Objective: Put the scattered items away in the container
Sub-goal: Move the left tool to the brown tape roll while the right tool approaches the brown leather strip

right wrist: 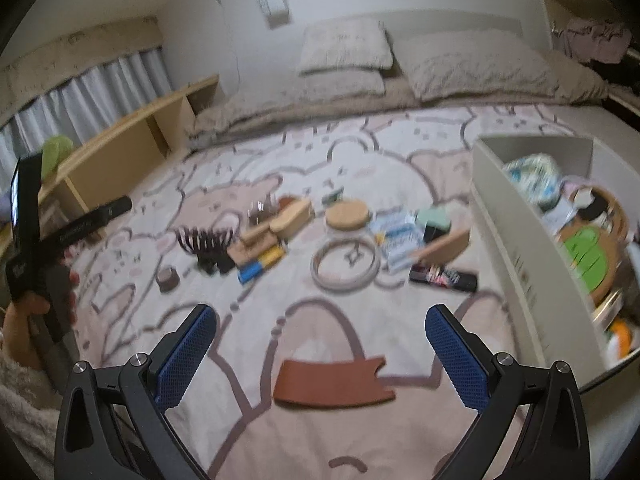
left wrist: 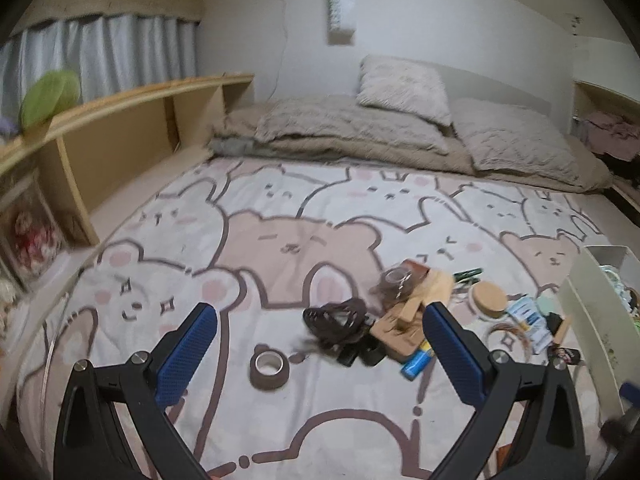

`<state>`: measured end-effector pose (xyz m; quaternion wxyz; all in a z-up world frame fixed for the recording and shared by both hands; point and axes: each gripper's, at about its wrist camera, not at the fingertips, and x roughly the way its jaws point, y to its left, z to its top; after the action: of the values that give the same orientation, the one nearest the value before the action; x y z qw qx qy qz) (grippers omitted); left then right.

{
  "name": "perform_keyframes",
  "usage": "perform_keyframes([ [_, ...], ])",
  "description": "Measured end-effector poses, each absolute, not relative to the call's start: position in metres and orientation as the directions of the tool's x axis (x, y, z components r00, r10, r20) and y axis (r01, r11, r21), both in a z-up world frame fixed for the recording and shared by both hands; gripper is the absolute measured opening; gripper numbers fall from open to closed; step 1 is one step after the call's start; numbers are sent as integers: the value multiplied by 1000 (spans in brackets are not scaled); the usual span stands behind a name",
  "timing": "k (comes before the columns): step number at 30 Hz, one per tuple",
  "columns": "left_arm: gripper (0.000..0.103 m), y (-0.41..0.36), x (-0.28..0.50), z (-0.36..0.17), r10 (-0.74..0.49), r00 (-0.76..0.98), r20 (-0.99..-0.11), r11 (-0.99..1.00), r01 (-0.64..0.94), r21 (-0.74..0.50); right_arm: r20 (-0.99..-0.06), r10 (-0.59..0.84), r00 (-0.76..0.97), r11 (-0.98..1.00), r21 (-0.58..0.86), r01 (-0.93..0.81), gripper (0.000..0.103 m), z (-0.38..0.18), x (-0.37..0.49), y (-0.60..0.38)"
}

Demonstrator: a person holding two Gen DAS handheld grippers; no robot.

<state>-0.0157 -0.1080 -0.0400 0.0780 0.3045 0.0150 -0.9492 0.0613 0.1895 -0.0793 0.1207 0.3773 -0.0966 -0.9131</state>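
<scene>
Brown flat leather piece (right wrist: 334, 380) lies on bed between spread fingers of right tool (right wrist: 320, 344), empty. Left tool (left wrist: 320, 340) gapes over brown tape roll (left wrist: 269, 369). White rectangular container (right wrist: 516, 240) right of clutter.

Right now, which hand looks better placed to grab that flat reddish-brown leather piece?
Right. The right gripper is open with the flat reddish-brown leather piece lying directly between its fingers; the left gripper hovers near the brown tape roll instead.

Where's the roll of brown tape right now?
The roll of brown tape lies on the bedspread, centred between the open left tool's fingers in the left wrist view, just left of the dark hair claw clip.
</scene>
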Motion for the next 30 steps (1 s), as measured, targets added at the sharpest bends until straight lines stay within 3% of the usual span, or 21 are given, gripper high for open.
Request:
perform_keyframes([
  [9, 103, -128, -34, -89, -205, -731, -651, -975, 210, 71, -773, -259, -579, -966, 213, 147, 103, -135, 53, 167],
  [22, 103, -147, -51, -126, -215, -662, -718, -971, 221, 87, -847, -146, -511, -986, 82, 145, 103, -170, 37, 146],
  [30, 102, -152, -59, -136, -245, -632, -735, -965, 232, 122, -858, -179, -482, -982, 126, 139, 103, -182, 30, 152],
])
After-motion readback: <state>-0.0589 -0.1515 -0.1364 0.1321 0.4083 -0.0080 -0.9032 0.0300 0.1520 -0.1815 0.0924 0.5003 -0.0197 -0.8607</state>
